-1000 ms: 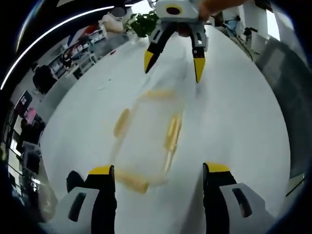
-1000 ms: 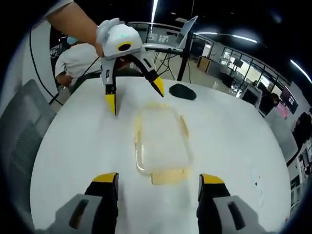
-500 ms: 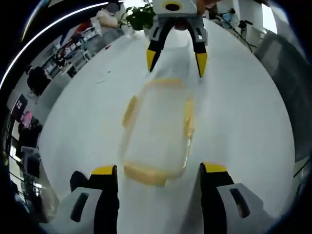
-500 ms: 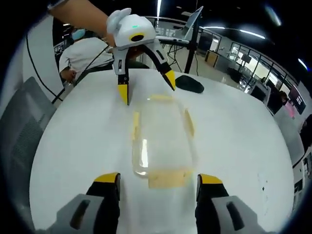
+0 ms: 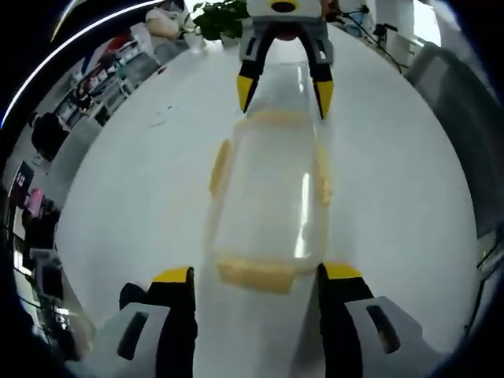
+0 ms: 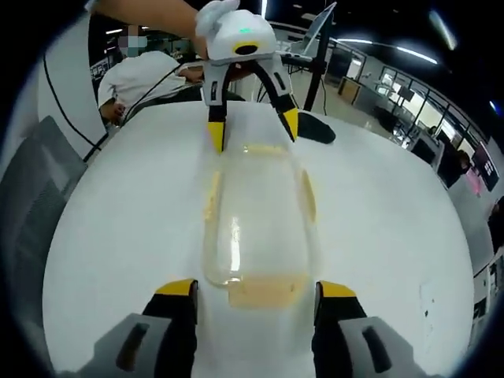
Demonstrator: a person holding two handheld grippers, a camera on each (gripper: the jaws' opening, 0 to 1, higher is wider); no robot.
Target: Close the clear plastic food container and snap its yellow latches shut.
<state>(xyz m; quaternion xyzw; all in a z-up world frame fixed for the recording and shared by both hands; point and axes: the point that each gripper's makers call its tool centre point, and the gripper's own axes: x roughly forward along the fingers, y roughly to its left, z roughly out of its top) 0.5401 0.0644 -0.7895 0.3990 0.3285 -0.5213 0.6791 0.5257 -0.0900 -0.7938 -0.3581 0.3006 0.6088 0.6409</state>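
A clear plastic food container (image 5: 268,193) lies flat on a white round table (image 5: 142,181), its long axis running straight between the two grippers, which face each other from its two short ends. In the left gripper view the left gripper (image 5: 253,279) stands spread wide, released and holding nothing, its yellow-tipped jaws flanking the near short end, where a yellow end latch (image 5: 256,274) lies just between them. Two more yellow side latches (image 5: 219,165) sit along the long edges, and the far end of the container reaches the right gripper (image 5: 281,88), whose jaws straddle that end, also parted. In the right gripper view the right gripper (image 6: 256,293) is likewise released, gripping nothing, with the container (image 6: 256,224) stretching away from it and a yellow end latch (image 6: 264,290) close between its jaws; the left gripper (image 6: 250,126) hangs over the far short end, held by a person's hand (image 6: 161,14). Whether any jaw touches the plastic cannot be told. Bare tabletop lies to both long sides of the container, wide on the left and right alike, out to the rounded table edge. A dark flat object (image 6: 315,127) rests on the table beyond the far end, to the right. A potted plant (image 5: 220,17) stands past the table's far edge in the left gripper view, and a seated person in white (image 6: 146,75) is beyond the far left edge in the right gripper view.
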